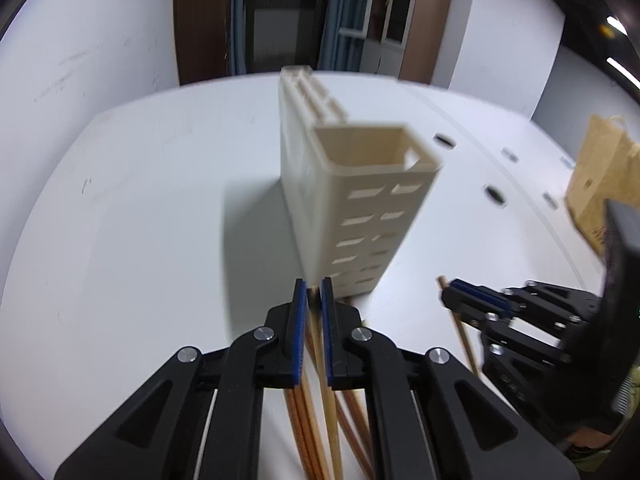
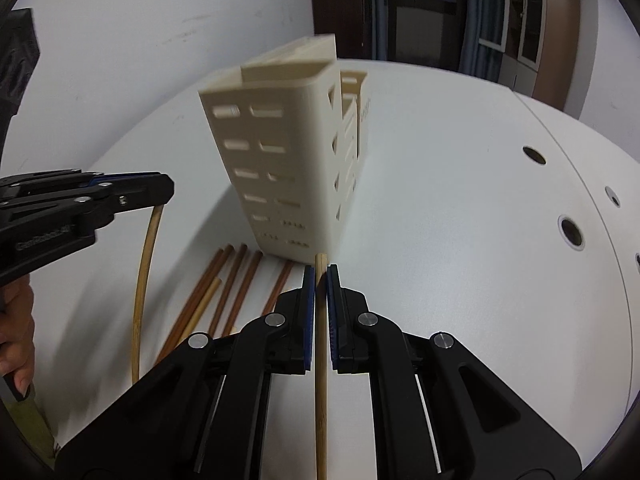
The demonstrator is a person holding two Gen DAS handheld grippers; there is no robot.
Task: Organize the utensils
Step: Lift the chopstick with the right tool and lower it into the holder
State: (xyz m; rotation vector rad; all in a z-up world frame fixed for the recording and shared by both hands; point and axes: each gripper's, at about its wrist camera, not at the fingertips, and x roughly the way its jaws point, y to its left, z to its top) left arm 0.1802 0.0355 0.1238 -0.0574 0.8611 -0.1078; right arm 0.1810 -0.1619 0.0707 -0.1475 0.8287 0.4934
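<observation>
Near the middle of the white table stands the cream slotted utensil holder, upright, its open square mouth facing up and a row of narrower compartments running away behind it. Both claws sit on the near side of it, each clamped on one pale bamboo chopstick. The left claw pinches its pale chopstick close to the upper end, so that only a stub shows past the pads while the rest runs back below the claw; from the right wrist view that stick hangs down from the left claw in what looks like a curve, probably the lens. The right claw grips its own pale chopstick in the same way, tip just clear of the pads and pointing at the holder's base.

On the table, at the foot of the holder, lie the darker brown chopsticks, roughly parallel, long axes pointing toward the holder; none is in it yet.

The relation that matters: the mouth lies ahead of and above both claws, and each stick's long axis points forward rather than down. My judgement is that either stick must be raised over the rim and tipped upright; the left claw seems slightly nearer the mouth
</observation>
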